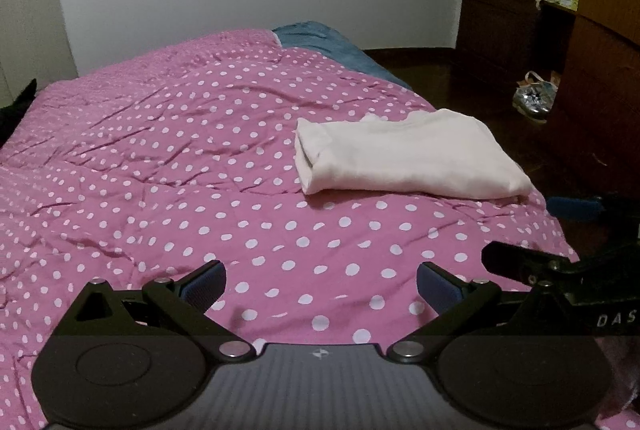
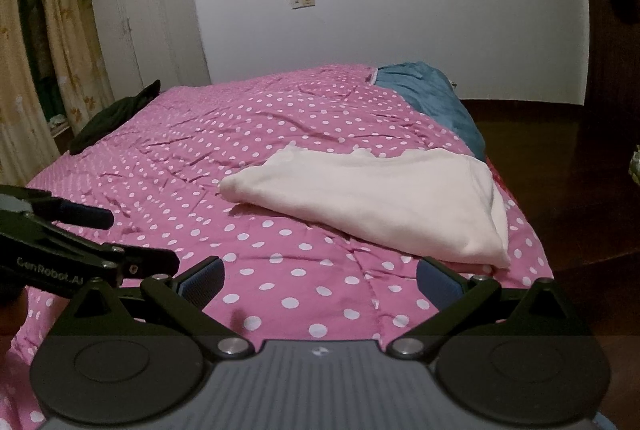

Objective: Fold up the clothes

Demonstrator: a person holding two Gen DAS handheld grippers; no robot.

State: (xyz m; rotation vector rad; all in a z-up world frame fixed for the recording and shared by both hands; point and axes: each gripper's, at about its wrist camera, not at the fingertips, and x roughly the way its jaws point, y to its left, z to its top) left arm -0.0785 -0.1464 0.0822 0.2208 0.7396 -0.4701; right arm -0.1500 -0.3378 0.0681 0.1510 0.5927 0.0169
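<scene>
- Bed (image 1: 168,134), under a pink polka-dot quilt (image 2: 280,134): it fills both views and carries the garment; a blue blanket (image 2: 432,90) shows at the far corner and a dark garment (image 2: 112,118) lies at the far left edge.
- Folded white garment (image 1: 404,158): a compact, layered rectangle lying on the quilt near the bed's right edge, ahead of both tools and touched by neither. The fold appears complete.
- Risk: the bundle sits close to the bed edge beside the dark floor (image 2: 560,158); a careless nudge or a one-layer pinch could, by this reading, slide it off or pull the fold open.
- Left tool (image 1: 322,288): fingers spread wide, holding nothing, hovering over bare quilt.
- Right tool (image 2: 318,284): likewise spread wide and empty, just short of the garment's near corner.
</scene>
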